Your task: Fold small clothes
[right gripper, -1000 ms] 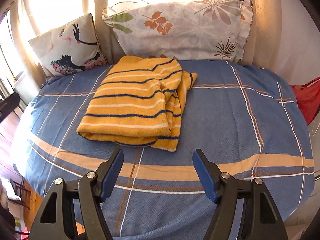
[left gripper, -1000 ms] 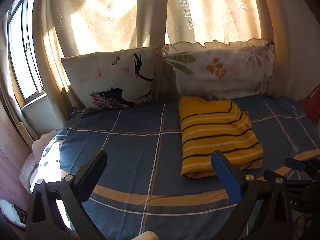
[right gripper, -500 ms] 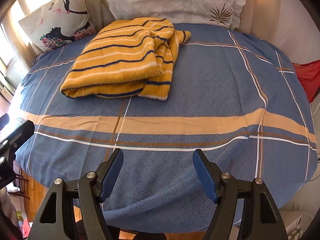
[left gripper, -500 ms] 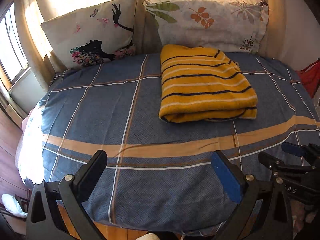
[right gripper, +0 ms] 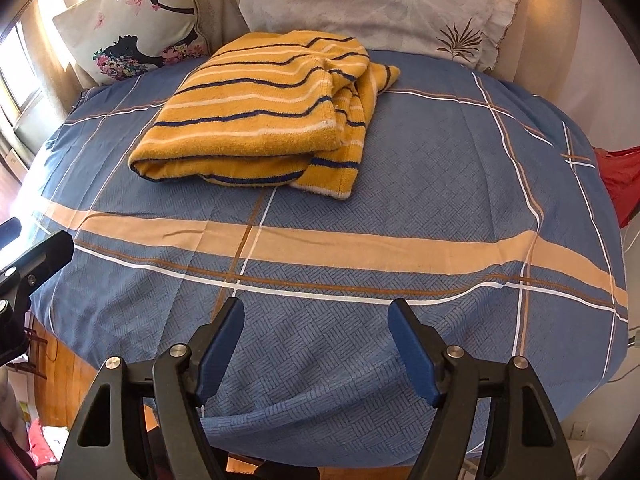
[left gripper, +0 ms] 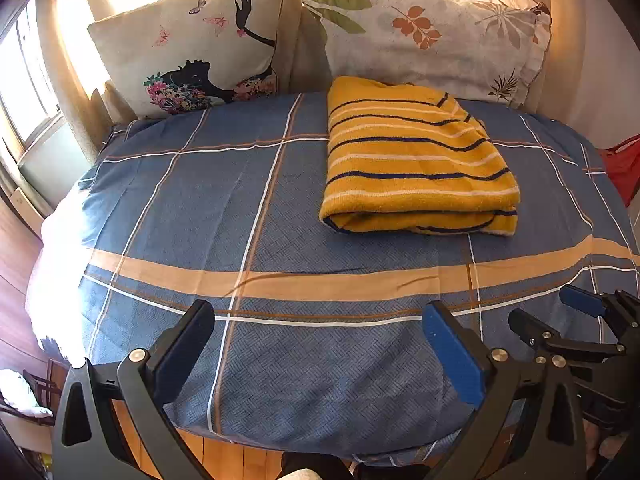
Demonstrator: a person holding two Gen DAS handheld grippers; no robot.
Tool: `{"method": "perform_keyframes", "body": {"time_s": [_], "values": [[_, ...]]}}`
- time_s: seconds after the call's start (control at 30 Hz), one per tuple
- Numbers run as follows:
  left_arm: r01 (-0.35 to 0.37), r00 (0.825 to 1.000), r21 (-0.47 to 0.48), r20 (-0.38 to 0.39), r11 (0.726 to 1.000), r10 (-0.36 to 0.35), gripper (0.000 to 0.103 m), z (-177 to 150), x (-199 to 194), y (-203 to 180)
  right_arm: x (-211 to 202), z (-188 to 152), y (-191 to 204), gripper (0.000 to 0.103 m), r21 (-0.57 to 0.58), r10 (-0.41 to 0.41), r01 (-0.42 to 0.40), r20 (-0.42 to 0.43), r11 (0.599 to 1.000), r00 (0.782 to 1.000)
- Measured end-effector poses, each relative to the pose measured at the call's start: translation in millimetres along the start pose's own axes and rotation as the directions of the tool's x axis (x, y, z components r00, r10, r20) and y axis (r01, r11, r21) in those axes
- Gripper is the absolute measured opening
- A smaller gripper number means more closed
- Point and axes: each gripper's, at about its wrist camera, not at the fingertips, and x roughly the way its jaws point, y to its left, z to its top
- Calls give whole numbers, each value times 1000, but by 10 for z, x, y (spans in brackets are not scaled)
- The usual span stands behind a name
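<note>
A yellow garment (left gripper: pixel 416 160) with dark blue and white stripes lies folded on the blue plaid bedsheet (left gripper: pixel 240 208), toward the pillows. In the right wrist view the same garment (right gripper: pixel 260 112) shows a loose layer sticking out at its right side. My left gripper (left gripper: pixel 316 312) hangs open over the bed's near edge, well short of the garment, with nothing between its fingers. My right gripper (right gripper: pixel 316 306) is also over the near edge, its jaws opening a little wider and empty. Each gripper shows at the edge of the other's view.
Two pillows lean against the curtain behind the garment: one with a dark figure print (left gripper: pixel 192 48), one with leaves (left gripper: pixel 424 36). A red cloth (left gripper: pixel 622 164) lies off the bed's right side. Wooden floor (right gripper: pixel 60 384) shows below the near edge.
Both grippers have sunk and tipped downward. The curtain has left the views, and the bed's near edge and the floor have come in. The garment has not moved.
</note>
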Motion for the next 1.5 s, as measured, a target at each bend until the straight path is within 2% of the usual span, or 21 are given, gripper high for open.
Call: {"method": "perform_keyframes", "body": {"time_s": [0.27, 1.5], "values": [[26, 998, -27, -53, 999, -28, 103, -3, 126, -10, 63, 12, -40, 79, 0, -14, 14, -17, 1000, 1000], [48, 991, -69, -124, 996, -56, 103, -3, 284, -23, 168, 43, -23, 81, -23, -18, 17, -38, 1000, 999]]}}
